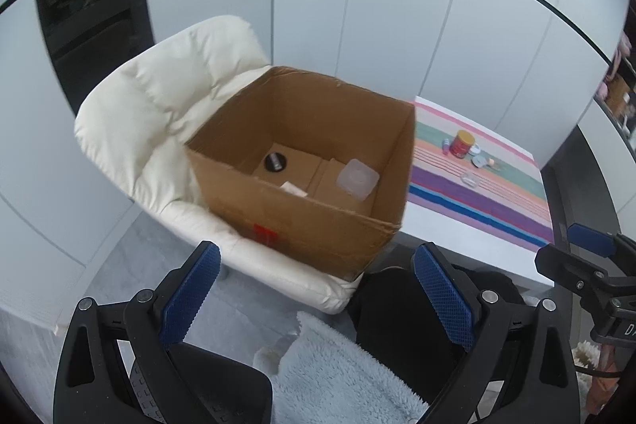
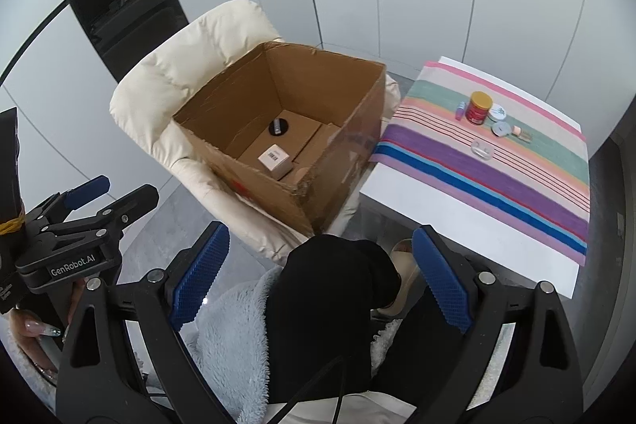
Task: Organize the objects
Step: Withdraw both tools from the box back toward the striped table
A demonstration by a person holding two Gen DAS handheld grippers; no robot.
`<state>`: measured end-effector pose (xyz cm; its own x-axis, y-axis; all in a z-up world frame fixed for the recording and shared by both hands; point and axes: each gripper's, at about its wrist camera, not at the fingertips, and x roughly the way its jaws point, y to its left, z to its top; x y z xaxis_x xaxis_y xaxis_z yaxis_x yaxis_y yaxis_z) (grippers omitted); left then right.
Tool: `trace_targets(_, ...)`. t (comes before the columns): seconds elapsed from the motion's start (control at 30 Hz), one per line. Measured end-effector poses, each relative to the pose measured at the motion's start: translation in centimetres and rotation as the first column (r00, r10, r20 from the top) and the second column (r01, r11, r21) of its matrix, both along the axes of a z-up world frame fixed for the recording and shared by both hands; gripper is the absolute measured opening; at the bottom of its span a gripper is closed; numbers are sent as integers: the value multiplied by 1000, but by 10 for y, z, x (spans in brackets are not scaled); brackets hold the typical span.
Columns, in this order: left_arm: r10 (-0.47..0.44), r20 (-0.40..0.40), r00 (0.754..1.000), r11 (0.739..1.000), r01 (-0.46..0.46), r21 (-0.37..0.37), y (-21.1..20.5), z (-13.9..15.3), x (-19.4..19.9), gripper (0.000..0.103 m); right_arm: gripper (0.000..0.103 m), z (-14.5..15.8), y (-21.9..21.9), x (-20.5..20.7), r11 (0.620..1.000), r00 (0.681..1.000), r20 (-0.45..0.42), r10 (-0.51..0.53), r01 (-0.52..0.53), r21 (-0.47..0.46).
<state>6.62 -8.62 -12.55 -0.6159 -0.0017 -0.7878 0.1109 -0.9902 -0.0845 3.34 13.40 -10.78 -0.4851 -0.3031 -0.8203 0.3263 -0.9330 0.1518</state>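
On striped cloth [image 2: 516,185], right of box [image 2: 278,130]: red jar [image 2: 480,108], small items, probably lids, too small to tell. Right gripper [image 2: 320,275] nearer, wide, empty; jar ahead-right. Left gripper [image 1: 316,299] wide, empty, faces box.

The left gripper [image 1: 316,299] points steeply downward with its jaws spread wide and nothing between its blue ridged pads [image 1: 190,299]. The right gripper [image 2: 320,281] tilts down at much the same angle, jaws also wide apart and empty, its blue pads [image 2: 441,279] clear of everything. The two grippers sit side by side, each showing at the edge of the other's view. The person's left hand [image 2: 33,338] wraps the left gripper's handle, long decorated fingernails [image 2: 47,328] showing. Fluffy pale-blue sleeves [image 2: 230,340] and dark-trousered legs [image 2: 330,289] lie beneath both grippers.
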Motion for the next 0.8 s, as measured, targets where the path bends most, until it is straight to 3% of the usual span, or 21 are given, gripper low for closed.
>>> trace_targets(0.4,-136,9,991,990,135,40,52,-4,-42,99,95,-6,59,-11,986,986,13,-164,164,0)
trace_targets(0.8,-318,18,948,948,318,5,133,-9,-76,99,95,-19,148,-18,928,927,53,-371,372,-12)
